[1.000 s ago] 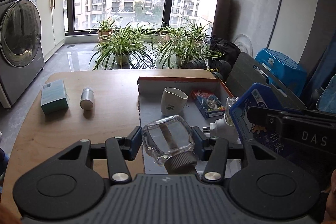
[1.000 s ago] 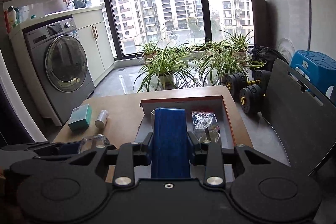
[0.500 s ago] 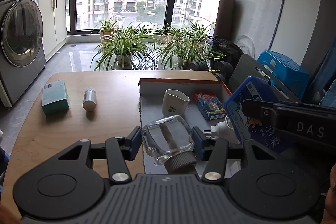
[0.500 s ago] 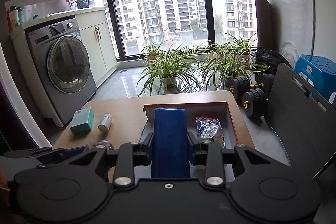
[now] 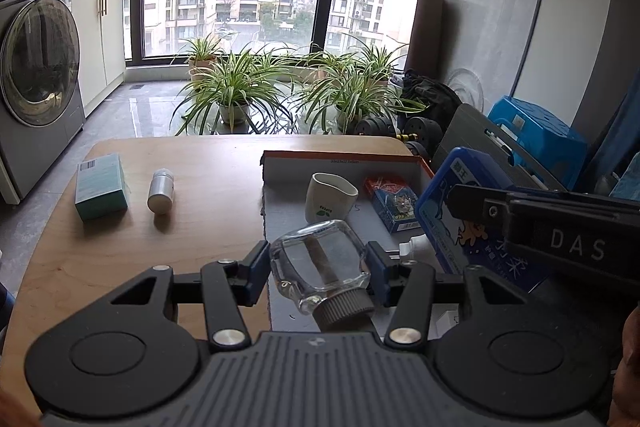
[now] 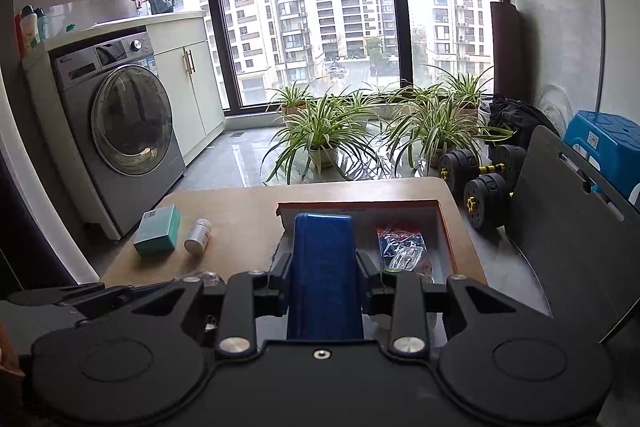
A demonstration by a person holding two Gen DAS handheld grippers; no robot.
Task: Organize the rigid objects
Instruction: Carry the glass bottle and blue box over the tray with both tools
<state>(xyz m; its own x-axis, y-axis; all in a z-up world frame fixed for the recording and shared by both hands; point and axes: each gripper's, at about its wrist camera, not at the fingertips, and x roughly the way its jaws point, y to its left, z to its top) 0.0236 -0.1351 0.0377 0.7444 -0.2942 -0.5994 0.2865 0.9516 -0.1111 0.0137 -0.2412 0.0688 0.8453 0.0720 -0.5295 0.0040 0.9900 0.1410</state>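
1. On the table (image 5: 200,187), far left, the teal box (image 5: 100,187) and the small silver bottle (image 5: 161,191) lie outside the tray (image 5: 288,215); not yet sorted.
2. My left gripper (image 5: 319,261) is clamped on the glass bottle (image 5: 320,259), cap toward me, above the tray's near edge; smooth glass could twist free, and I judge the cup (image 5: 330,201) could be knocked.
3. My right gripper (image 6: 323,277) pinches the blue case (image 6: 323,267) over the tray; both loads crowd together, so they may collide.
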